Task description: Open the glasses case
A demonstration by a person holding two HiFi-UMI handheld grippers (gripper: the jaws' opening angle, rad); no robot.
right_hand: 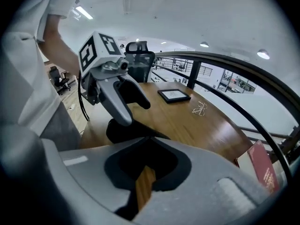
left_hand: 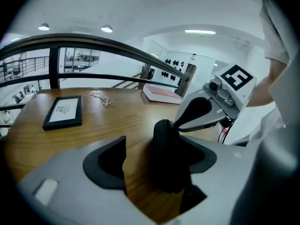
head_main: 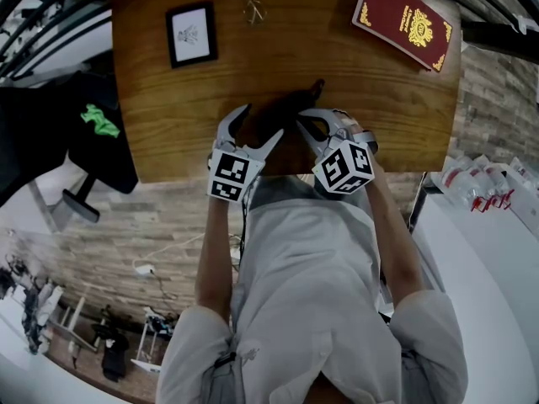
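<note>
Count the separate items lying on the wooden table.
4: a framed picture far left, wire glasses far middle, a red booklet far right, and the black glasses case at the near edge, partly hidden.

The glasses case (head_main: 285, 113) is black, the table (head_main: 337, 66) warm brown with wood grain, the picture frame (head_main: 191, 33) black around white, the booklet (head_main: 406, 22) dark red (gold ornament on its cover).
</note>
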